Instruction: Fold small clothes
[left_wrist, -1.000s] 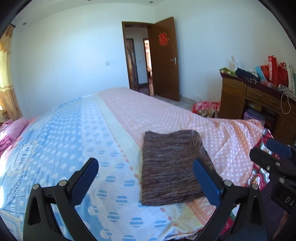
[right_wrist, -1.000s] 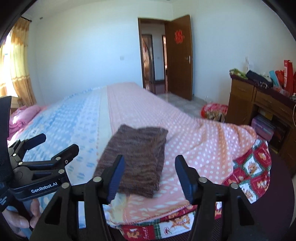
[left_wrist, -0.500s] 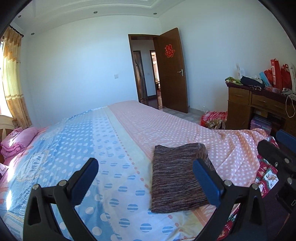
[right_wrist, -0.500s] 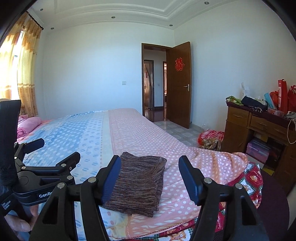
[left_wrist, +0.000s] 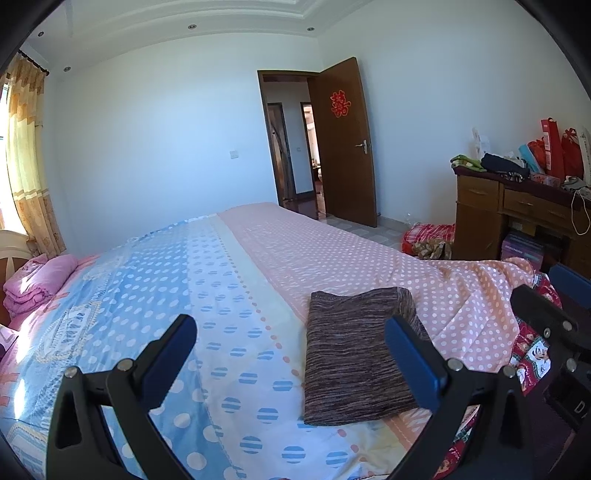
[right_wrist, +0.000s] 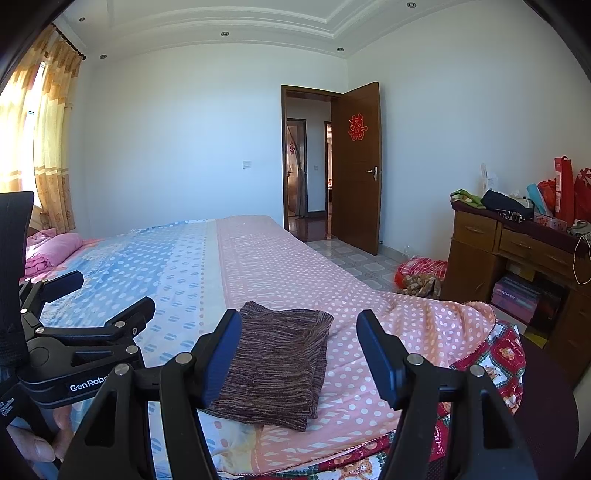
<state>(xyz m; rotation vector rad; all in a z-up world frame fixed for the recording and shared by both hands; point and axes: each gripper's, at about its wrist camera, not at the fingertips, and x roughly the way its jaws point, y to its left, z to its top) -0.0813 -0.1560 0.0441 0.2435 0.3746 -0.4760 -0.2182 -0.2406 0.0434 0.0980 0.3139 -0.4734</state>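
A folded brown striped knit garment (left_wrist: 354, 350) lies flat near the foot of the bed (left_wrist: 221, 295); it also shows in the right wrist view (right_wrist: 280, 362). My left gripper (left_wrist: 291, 336) is open and empty, held above the bed's near edge, left of the garment. My right gripper (right_wrist: 299, 332) is open and empty, held back from the garment, which shows between its fingers. The left gripper (right_wrist: 81, 295) also shows at the left of the right wrist view.
The bed has a blue and pink dotted cover. Pink folded bedding (left_wrist: 37, 280) lies at its far left. A wooden desk (right_wrist: 517, 254) with bags stands at the right. A red bundle (right_wrist: 421, 277) lies on the tiled floor. The door (right_wrist: 354, 166) is open.
Both grippers have lifted and tilted upward away from the garment; it now sits lower and smaller in both views. Both stay open and empty.
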